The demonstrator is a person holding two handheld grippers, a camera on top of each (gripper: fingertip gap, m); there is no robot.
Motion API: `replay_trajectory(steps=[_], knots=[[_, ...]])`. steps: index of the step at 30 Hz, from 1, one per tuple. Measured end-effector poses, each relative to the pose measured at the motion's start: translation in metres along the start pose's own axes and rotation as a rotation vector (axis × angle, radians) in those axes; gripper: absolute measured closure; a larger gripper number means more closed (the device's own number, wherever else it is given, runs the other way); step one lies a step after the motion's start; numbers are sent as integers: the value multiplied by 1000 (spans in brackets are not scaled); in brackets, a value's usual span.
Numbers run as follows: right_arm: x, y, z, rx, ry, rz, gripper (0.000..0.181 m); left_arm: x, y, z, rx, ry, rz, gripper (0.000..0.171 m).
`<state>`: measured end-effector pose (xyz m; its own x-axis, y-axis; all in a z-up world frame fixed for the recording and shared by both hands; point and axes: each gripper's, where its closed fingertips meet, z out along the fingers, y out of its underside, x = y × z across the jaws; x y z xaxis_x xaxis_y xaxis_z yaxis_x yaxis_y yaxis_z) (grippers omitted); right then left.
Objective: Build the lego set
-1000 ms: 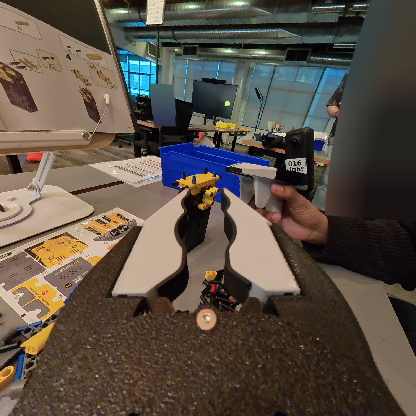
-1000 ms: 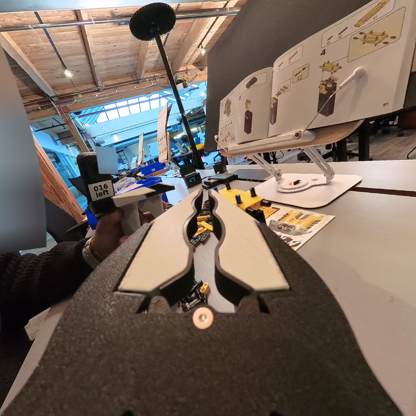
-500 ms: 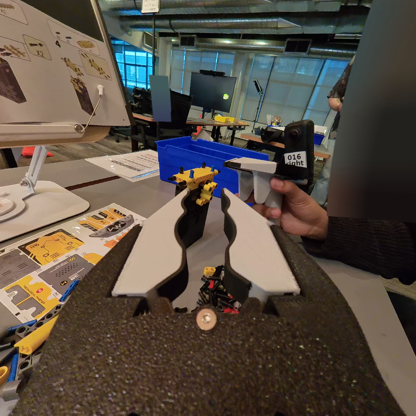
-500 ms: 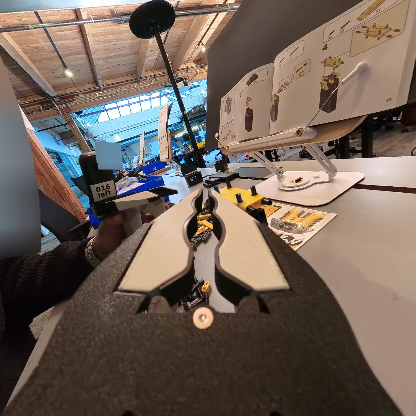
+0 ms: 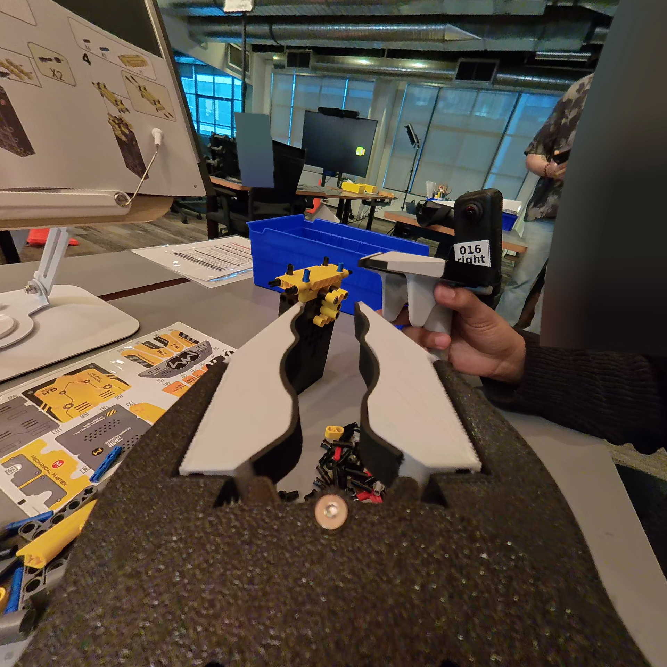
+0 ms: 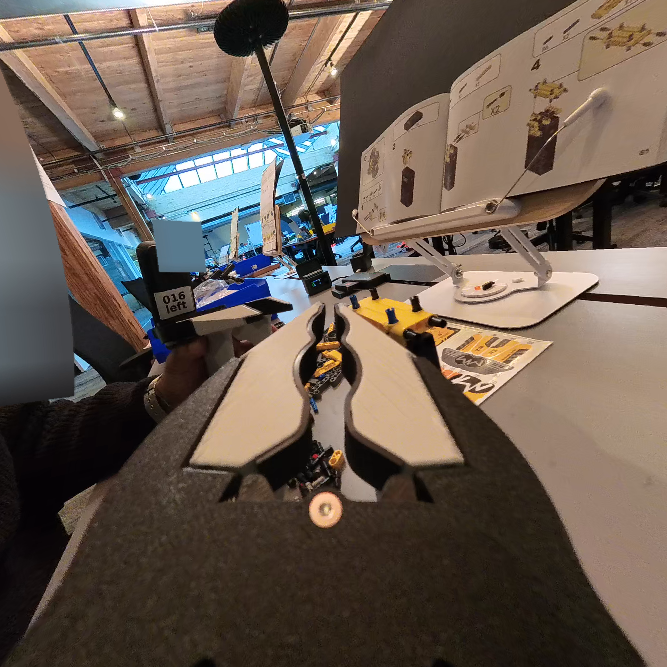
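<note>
A black block model (image 5: 310, 353) with a yellow pinned top (image 5: 312, 281) stands upright on the grey table. My left gripper (image 5: 328, 310) is open, and the model stands at its fingertips, partly hidden by the left finger; I cannot tell if they touch. My right gripper (image 6: 329, 308) is shut and empty. Held in a hand, it also shows in the left wrist view (image 5: 368, 261), just right of the yellow top. In the right wrist view the yellow top (image 6: 389, 317) lies just right of my fingertips, and the left gripper (image 6: 270, 308) is to their left.
A pile of small black and red pins (image 5: 346, 462) lies under both grippers. Loose yellow and black beams (image 6: 325, 361) lie ahead. A sticker sheet (image 5: 90, 397), an instruction booklet on a white stand (image 5: 72, 108), a blue bin (image 5: 325, 245) and loose parts (image 5: 36, 541) surround them. Tip to tip, the grippers are about 8 cm apart.
The left wrist view has drifted slightly, so the booklet and model sit a little higher and further left. The right gripper has barely moved. Neither gripper has opened or closed.
</note>
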<state>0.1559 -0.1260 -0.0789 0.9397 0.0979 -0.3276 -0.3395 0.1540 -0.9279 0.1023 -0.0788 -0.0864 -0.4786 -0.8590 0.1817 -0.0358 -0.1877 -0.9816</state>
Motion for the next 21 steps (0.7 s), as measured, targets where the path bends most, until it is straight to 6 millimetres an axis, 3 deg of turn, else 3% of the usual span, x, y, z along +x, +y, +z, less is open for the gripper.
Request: replay_trajectory(steps=[4, 11, 15, 17, 18, 21], knots=[[1, -2, -1, 7, 11, -9, 177, 0, 1, 0, -3, 0, -2, 146], [12, -33, -18, 139, 100, -96, 180, 1, 1, 1, -9, 3, 2, 146], [21, -37, -22, 138, 157, -141, 180, 3, 1, 1, -9, 11, -3, 146], [34, -42, -28, 165, 268, -187, 176, 5, -1, 1, -8, 14, 8, 146], [39, -47, -32, 193, 317, -229, 166, 4, -1, 0, -7, 8, 18, 146], [43, -57, -38, 221, 387, -320, 157, 2, -1, 0, -4, 3, 12, 146]])
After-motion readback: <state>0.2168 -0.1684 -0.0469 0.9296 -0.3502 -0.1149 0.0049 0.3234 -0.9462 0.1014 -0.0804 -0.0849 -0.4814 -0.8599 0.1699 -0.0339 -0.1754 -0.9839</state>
